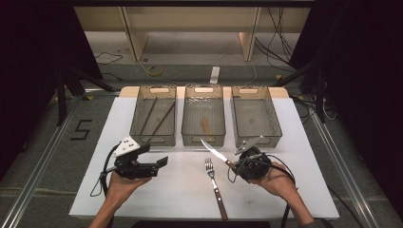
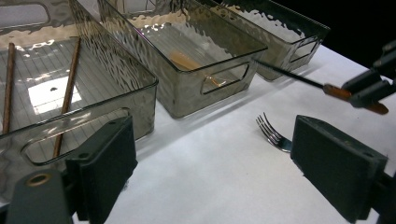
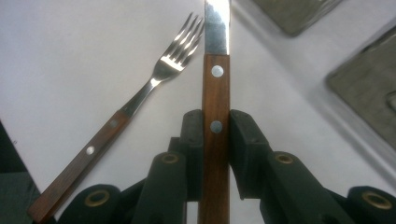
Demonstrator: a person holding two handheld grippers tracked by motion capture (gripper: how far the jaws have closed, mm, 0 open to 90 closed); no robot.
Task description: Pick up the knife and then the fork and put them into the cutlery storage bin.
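Gripping a wooden-handled knife (image 3: pixel 216 98) by its handle, the right gripper (image 1: pixel 236 165) holds it off the white table (image 1: pixel 294 156), blade toward the middle bin (image 1: pixel 203 121).

Nearest the person, the left gripper (image 1: pixel 161 162) hovers with jaws spread wide, holding nothing. Between the two grippers a fork (image 1: pixel 215 186) lies flat on the table. Farther off stand three smoky plastic bins: the left bin (image 1: pixel 154 121) holds two chopsticks (image 1: pixel 156 116), the right bin (image 1: pixel 255 116) sits beyond the knife. A black "5" (image 1: pixel 81 129) marks the floor.
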